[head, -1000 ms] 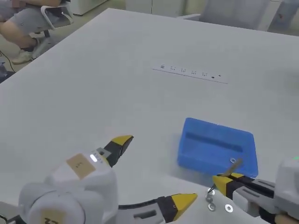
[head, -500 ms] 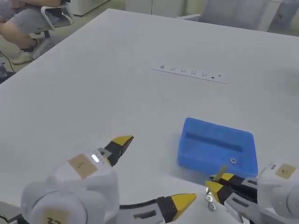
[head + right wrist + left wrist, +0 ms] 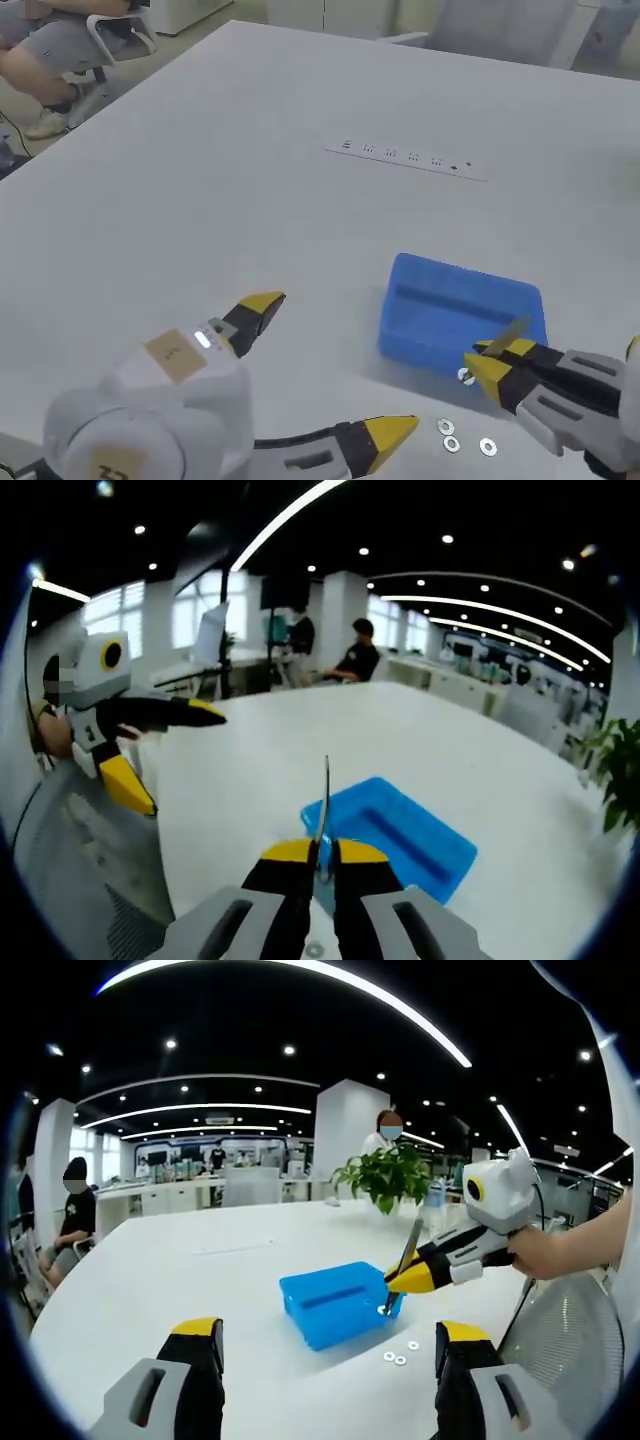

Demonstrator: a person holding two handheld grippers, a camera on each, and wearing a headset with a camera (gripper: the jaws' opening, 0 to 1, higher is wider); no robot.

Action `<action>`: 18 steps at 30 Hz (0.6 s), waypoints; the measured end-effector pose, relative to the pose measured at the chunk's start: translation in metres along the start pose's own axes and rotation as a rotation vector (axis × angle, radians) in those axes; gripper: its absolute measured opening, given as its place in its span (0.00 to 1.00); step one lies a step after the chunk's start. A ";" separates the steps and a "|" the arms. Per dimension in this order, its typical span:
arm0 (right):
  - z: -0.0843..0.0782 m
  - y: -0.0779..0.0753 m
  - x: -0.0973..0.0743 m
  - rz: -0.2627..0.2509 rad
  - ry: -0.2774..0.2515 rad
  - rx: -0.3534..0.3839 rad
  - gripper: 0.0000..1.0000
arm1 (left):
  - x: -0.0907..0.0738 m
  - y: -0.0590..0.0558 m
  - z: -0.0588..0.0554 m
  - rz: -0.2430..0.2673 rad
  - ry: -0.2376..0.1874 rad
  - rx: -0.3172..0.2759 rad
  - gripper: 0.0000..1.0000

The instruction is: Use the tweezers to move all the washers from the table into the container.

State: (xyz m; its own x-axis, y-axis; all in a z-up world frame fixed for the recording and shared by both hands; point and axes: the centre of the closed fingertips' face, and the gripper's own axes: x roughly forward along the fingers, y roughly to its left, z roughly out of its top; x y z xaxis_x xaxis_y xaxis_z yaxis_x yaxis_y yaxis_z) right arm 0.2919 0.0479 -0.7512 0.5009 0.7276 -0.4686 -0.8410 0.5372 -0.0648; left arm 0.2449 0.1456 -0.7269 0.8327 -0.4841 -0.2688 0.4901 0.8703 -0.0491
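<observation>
The blue container (image 3: 440,305) sits on the white table (image 3: 250,190); it also shows in the left gripper view (image 3: 335,1300) and the right gripper view (image 3: 405,845). My right gripper (image 3: 492,367) is shut on the metal tweezers (image 3: 512,333) at the container's near edge. A washer (image 3: 465,376) hangs at the tweezers' lower tip, just in front of the container wall. Three washers (image 3: 452,442) lie on the table below it, seen too as washers (image 3: 400,1360). My left gripper (image 3: 330,365) is open over bare table to the left, holding nothing.
A flush socket strip (image 3: 405,158) is set into the table further back. A seated person (image 3: 60,45) is at the far left corner. A potted plant (image 3: 388,1175) and a standing person (image 3: 385,1135) are beyond the table's far side.
My right gripper rose from the loose washers with the tweezers and moved up to the container's near edge. One washer left the table with the tweezers. The left gripper stayed put.
</observation>
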 end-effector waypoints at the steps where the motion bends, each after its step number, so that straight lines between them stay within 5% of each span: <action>1: 0.006 -0.005 -0.001 -0.008 -0.022 0.026 0.03 | 0.000 0.000 0.000 0.000 -0.001 0.001 0.89; 8: 0.025 -0.035 -0.003 -0.039 -0.110 0.225 0.03 | 0.000 -0.002 0.000 -0.004 0.000 0.001 0.89; 18: 0.004 -0.073 0.015 -0.082 -0.042 0.310 0.03 | 0.000 -0.002 -0.001 -0.005 0.005 -0.009 0.87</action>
State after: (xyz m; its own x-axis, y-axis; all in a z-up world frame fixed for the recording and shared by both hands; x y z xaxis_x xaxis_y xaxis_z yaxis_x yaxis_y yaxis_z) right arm 0.3613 0.0210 -0.7499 0.5780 0.6897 -0.4362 -0.6979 0.6948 0.1738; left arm 0.2438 0.1442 -0.7280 0.8292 -0.4878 -0.2729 0.4915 0.8688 -0.0594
